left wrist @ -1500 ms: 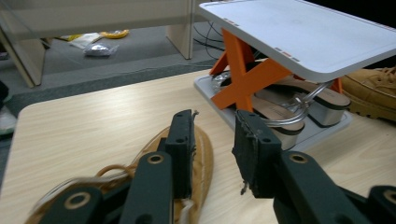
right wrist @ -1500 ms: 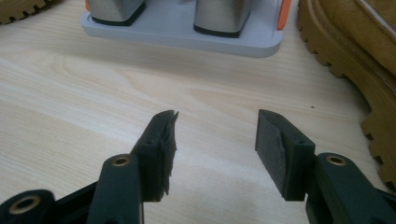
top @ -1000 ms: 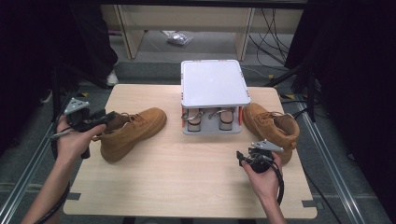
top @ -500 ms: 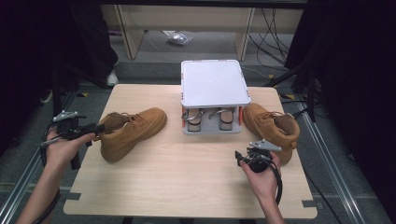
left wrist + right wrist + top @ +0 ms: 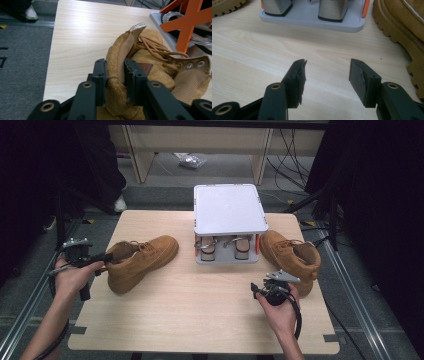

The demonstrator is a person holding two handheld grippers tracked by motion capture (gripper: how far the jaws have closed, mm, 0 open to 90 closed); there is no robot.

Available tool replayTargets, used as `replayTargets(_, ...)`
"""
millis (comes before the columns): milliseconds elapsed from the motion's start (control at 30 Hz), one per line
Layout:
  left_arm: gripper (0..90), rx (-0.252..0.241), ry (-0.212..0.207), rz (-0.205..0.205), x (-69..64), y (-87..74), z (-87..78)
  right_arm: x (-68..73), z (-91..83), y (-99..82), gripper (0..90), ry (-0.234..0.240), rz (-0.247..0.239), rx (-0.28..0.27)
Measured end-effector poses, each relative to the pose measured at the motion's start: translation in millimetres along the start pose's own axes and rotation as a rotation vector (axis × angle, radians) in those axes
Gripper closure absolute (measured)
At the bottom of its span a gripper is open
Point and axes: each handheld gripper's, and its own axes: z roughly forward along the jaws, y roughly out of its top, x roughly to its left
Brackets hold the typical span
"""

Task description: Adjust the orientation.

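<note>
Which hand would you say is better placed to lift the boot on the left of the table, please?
Left: the left gripper has just closed on the left boot at its heel collar. The right gripper hangs open over bare table.

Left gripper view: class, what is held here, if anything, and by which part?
The left gripper, whose jaws have just been closing, pinches the tan suede boot by its padded heel collar. The right gripper stands open over the table, holding nothing.

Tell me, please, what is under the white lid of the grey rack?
Under the white lid of the grey rack, two shoe-shaped metal forms stand on its base. Whatever lies behind them is covered by the lid.
</note>
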Motion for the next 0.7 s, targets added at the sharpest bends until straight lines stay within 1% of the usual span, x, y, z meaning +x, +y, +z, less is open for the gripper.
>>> replayTargets(67,73.3,0.014,0.016,0.015,-4.1,0.8,-1.4,-0.3,0.0,-0.1,47.7,0.000,0.001,0.000)
replayTargets(100,73.9,0.014,0.016,0.015,-4.1,0.8,-1.4,-0.4,-0.5,0.0,47.7,-0.005,0.001,0.003)
replayTargets(133,74.2,0.025,0.023,0.022,-6.9,1.4,-2.9,-0.5,-1.4,0.3,47.7,-0.002,0.002,0.007)
replayTargets(167,74.3,0.034,0.022,0.013,-7.6,1.8,-3.8,-0.4,-2.1,0.6,47.7,-0.011,0.001,0.014)
replayTargets(200,74.4,0.034,0.022,0.013,-7.6,1.8,-3.8,-0.4,-2.1,0.6,47.7,-0.011,0.001,0.014)
replayTargets(233,74.4,0.054,0.007,-0.016,-8.2,2.5,-5.8,-0.9,-2.0,0.9,47.7,-0.018,0.001,0.011)
replayTargets(267,74.3,0.059,0.004,-0.040,-10.3,2.7,-6.9,-1.1,-2.2,0.9,47.7,-0.021,-0.004,0.008)
replayTargets(300,74.3,0.066,0.003,-0.032,-11.6,3.1,-7.9,-1.3,-1.2,0.7,47.7,0.001,0.008,0.007)
replayTargets(333,74.3,0.066,0.003,-0.032,-11.6,3.1,-7.9,-1.3,-1.2,0.7,47.7,0.001,0.008,0.007)
replayTargets(367,74.1,0.081,0.003,-0.028,-16.1,3.5,-9.7,-1.3,-1.5,0.7,47.7,-0.010,0.002,0.014)
replayTargets(400,73.9,0.081,0.003,-0.028,-16.1,3.5,-9.7,-1.3,-1.5,0.7,47.7,-0.010,0.002,0.014)
replayTargets(433,73.8,0.095,-0.008,-0.037,-19.9,4.5,-11.7,-0.7,-1.5,0.8,47.7,-0.007,0.007,0.017)
replayTargets(467,73.5,0.115,-0.009,-0.018,-20.4,5.0,-13.7,-0.6,-1.7,0.8,47.7,-0.007,0.006,0.016)
replayTargets(500,73.2,0.115,-0.009,-0.018,-20.4,5.0,-13.7,-0.5,-1.8,1.0,47.7,-0.012,0.006,0.011)
replayTargets(533,73.2,0.119,-0.016,-0.017,-21.6,4.7,-14.1,-0.5,-1.8,1.0,47.7,-0.012,0.006,0.011)
replayTargets(567,71.9,0.137,-0.038,-0.029,-24.9,4.7,-15.3,-0.6,-1.8,1.2,47.7,0.000,0.006,0.004)
replayTargets(600,71.6,0.137,-0.038,-0.029,-24.9,4.7,-15.3,-0.6,-1.8,1.2,47.7,0.000,0.006,0.004)
replayTargets(667,70.8,0.137,-0.075,-0.041,-26.0,3.3,-17.4,-0.6,-2.1,1.2,47.6,0.000,0.002,0.005)
replayTargets(700,70.8,0.177,-0.097,-0.032,-26.6,2.7,-20.2,-0.3,-2.7,1.3,47.6,-0.010,0.001,0.010)
